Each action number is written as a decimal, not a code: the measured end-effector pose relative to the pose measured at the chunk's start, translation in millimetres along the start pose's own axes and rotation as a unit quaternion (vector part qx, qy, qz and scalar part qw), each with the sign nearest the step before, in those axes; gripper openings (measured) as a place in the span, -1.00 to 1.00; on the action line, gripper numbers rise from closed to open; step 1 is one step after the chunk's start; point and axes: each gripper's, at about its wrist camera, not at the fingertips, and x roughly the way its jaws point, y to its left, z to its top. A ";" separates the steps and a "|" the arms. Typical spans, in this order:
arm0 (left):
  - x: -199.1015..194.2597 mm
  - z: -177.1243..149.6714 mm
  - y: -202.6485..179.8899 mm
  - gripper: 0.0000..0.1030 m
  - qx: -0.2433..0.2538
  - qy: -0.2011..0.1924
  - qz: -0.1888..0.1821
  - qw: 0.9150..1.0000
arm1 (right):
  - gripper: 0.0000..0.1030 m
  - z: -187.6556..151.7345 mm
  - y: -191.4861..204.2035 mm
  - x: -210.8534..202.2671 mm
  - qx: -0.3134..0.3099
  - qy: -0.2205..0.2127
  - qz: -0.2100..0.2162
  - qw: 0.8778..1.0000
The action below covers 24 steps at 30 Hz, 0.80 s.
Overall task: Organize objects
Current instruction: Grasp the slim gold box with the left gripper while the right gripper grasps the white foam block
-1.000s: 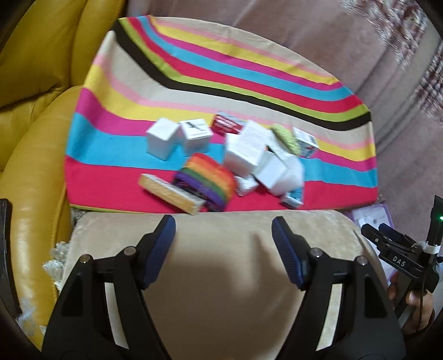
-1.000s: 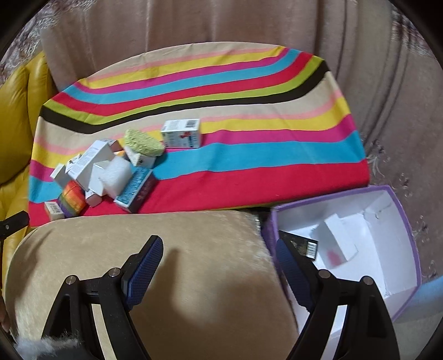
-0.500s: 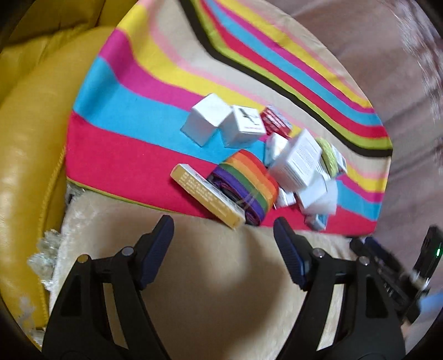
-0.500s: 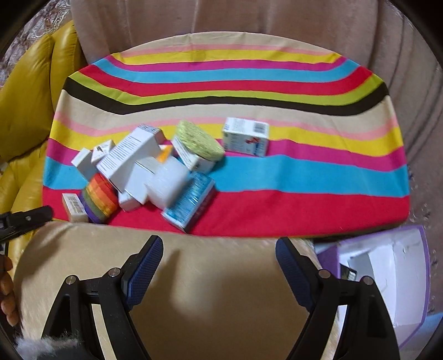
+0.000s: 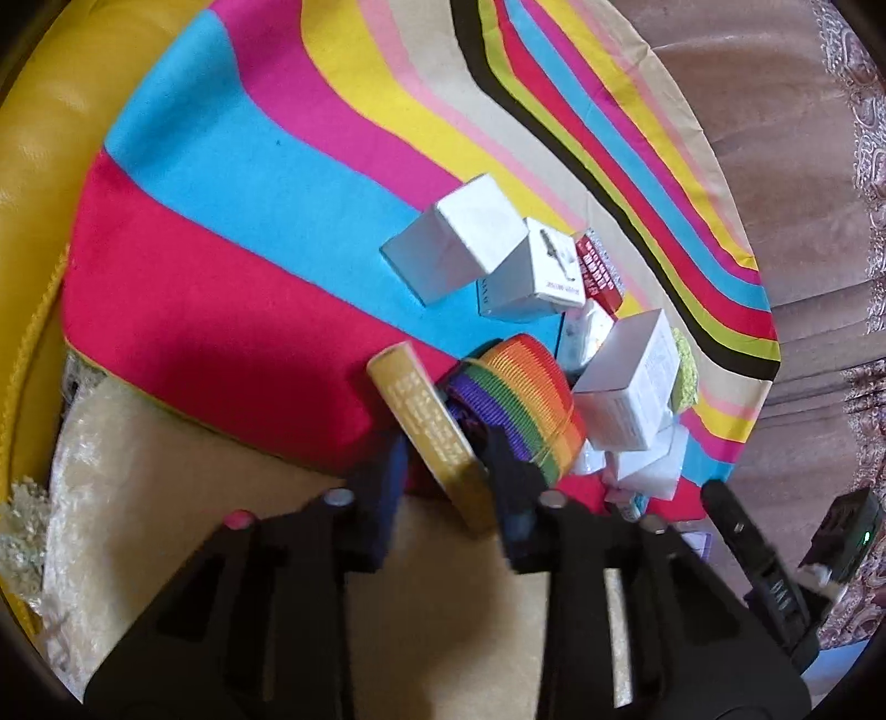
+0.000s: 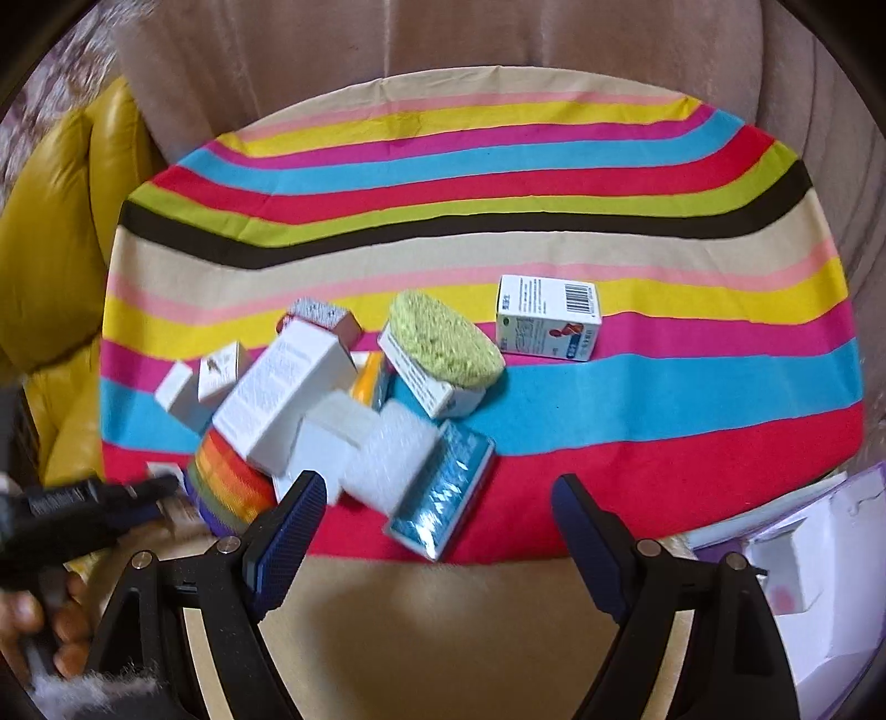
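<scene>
A pile of small boxes lies on the striped cloth. My left gripper has its jaws close around a long gold box at the cloth's near edge, beside a rainbow strap roll. Its fingers look blurred. Two white boxes lie behind. My right gripper is open and empty, above the beige cushion, just before a shiny blue box and a white foam block. A green sponge rests on a white box. A lone white carton lies to the right.
A yellow leather sofa borders the cloth on the left. A beige cushion lies under both grippers. A purple-rimmed open box with white items stands at the lower right. A brown curtain hangs behind.
My left gripper moved forward to the gold box and its jaws narrowed around it. My right gripper swung left, so the pile sits nearer centre and the purple box slid to the edge.
</scene>
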 end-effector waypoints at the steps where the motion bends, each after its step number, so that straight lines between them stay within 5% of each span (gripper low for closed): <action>1: -1.5 -1.7 0.6 -0.46 0.000 -0.004 -0.003 1.000 | 0.64 1.9 -0.3 1.5 0.008 0.001 0.007 1.000; 10: -29.4 -21.1 -2.5 -0.62 0.021 -0.049 -0.030 0.998 | 0.57 6.7 -3.3 24.9 0.064 0.031 0.042 0.997; 15: -38.1 -30.0 -9.7 -0.62 0.048 -0.063 -0.024 0.997 | -0.17 3.9 -1.8 35.7 0.063 0.053 0.051 0.995; 20: -41.8 -31.0 -15.7 -0.62 0.061 -0.083 -0.015 0.995 | -0.42 0.4 -0.1 29.6 0.050 0.038 0.064 0.996; 24: -52.2 -48.2 -25.0 -0.62 0.068 -0.110 0.003 0.992 | -0.44 -4.1 2.8 12.7 0.037 -0.003 0.075 0.997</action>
